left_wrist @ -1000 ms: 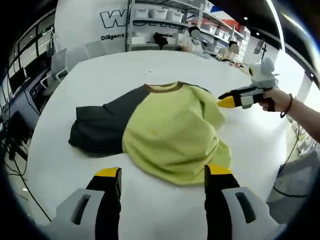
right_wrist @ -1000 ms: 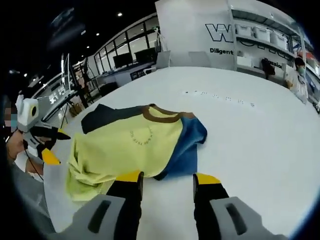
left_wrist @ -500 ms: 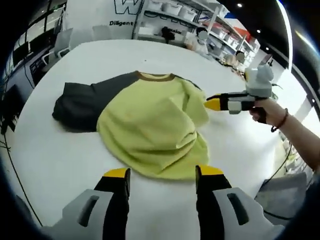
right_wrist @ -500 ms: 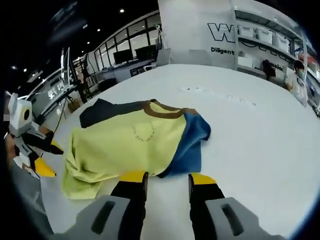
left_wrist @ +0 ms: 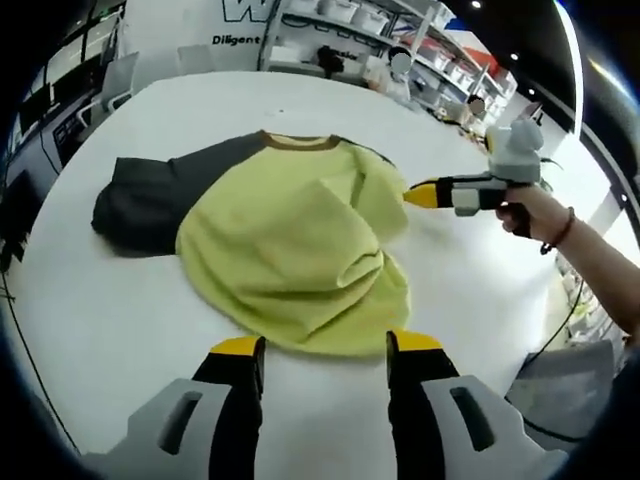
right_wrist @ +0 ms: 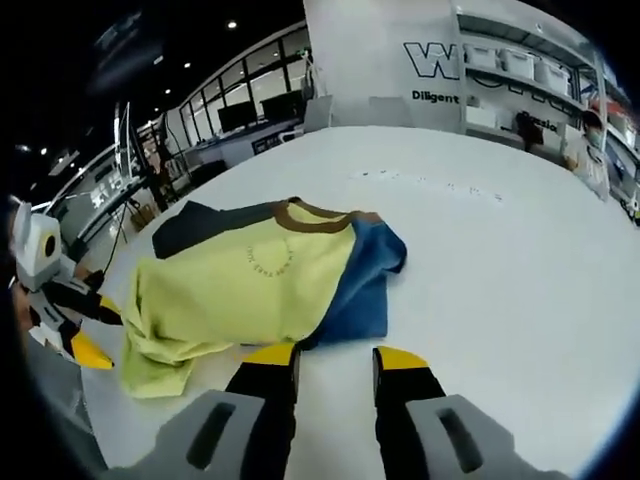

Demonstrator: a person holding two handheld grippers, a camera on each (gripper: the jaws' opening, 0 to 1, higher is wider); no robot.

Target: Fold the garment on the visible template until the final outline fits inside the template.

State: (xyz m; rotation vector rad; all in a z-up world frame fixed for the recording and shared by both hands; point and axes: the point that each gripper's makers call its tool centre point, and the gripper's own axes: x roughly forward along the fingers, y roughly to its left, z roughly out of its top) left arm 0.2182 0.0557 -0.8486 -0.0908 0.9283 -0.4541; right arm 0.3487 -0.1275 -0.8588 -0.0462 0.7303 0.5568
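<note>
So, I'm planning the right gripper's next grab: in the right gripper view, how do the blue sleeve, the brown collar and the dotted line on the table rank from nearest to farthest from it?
From the right gripper:
1. Blue sleeve, just beyond the jaw tips, on the garment's right side.
2. Brown collar, farther up, at the garment's far edge.
3. Dotted line, on the bare white table well past the garment.

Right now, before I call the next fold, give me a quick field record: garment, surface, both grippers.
garment: yellow-green shirt with brown collar, dark grey sleeve and blue sleeve; lying rumpled, hem bunched
surface: white table
template: no outline I can make out
left gripper: open, holding nothing, at the shirt's hem
right gripper: open, holding nothing, near the blue sleeve's edge
fold status: not yet a neat fold
</note>
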